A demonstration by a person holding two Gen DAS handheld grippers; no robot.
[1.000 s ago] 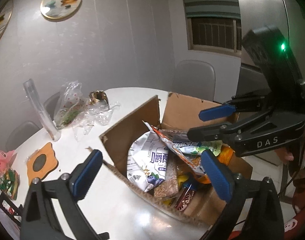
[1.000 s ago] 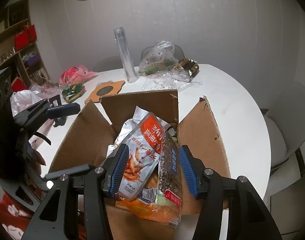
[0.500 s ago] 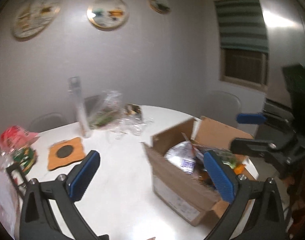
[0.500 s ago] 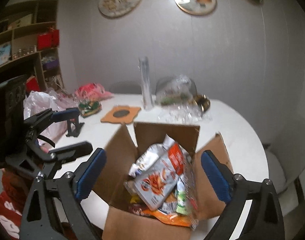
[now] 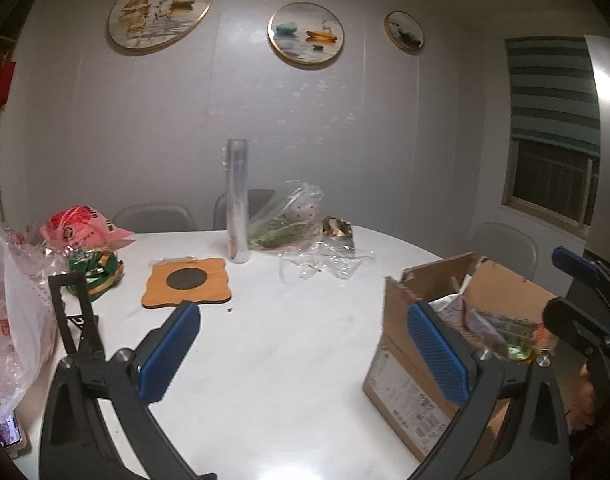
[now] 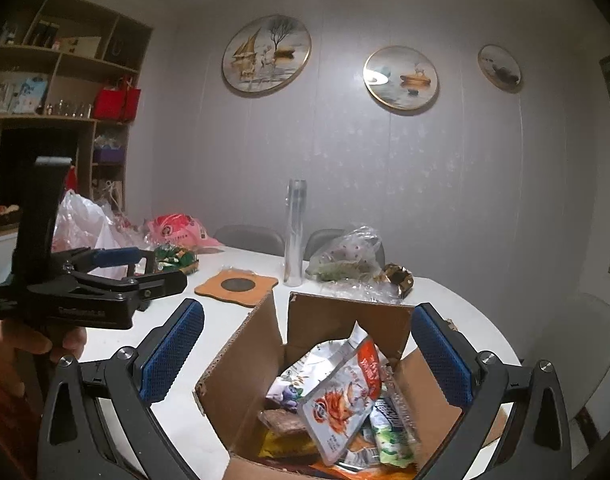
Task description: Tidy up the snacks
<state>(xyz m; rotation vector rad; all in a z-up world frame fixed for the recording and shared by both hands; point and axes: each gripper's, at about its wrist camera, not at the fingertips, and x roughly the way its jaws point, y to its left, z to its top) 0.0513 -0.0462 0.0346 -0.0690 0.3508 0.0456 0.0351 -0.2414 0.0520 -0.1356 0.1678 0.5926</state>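
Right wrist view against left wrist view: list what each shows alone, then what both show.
Right wrist only: the wall shelves and the packets inside the cardboard box, topped by an orange-and-white snack bag.
Left wrist only: the window with its striped blind, and the box's labelled outer side.
Both: the white table, the clear tube, the wooden coaster, three round wall pictures, the pink bag.

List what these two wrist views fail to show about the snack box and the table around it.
- Cardboard box: near side cut off by the right wrist view's bottom edge.
- Lower snacks: buried under the orange-printed pouch.
- Box contents in the left wrist view: mostly hidden behind the box wall and a tool finger.
- Pink bag: print too small to read.
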